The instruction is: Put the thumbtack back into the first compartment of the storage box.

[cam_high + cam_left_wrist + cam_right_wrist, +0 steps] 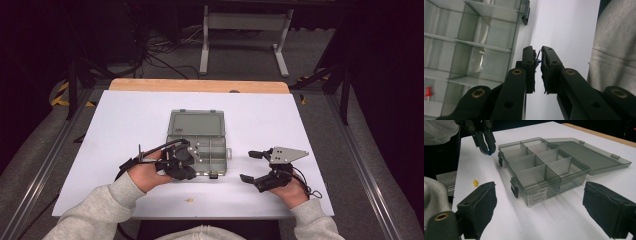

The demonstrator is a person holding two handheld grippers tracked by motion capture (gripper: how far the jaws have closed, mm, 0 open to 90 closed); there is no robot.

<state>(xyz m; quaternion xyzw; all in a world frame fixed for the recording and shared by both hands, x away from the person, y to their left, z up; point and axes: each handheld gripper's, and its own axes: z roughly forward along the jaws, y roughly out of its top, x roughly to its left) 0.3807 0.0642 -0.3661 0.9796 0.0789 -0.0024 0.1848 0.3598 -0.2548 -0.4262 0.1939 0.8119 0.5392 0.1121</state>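
One blue pushpin [490, 152] (pinched) beside box [544, 170]

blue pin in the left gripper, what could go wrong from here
1. The left gripper pinches the blue pin only at its jaw tips, so it may slip out or twist before reaching the organizer box.
2. The compartments are small with thin dividers; a tilted release could bounce the pin into the wrong cell, such as the one holding the red pin.
3. The yellow pin lies loose near the table edge, and a sleeve might brush it off.

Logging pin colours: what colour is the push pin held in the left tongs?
Blue push pin, clearest in the right gripper view, pinched in the left tongs.
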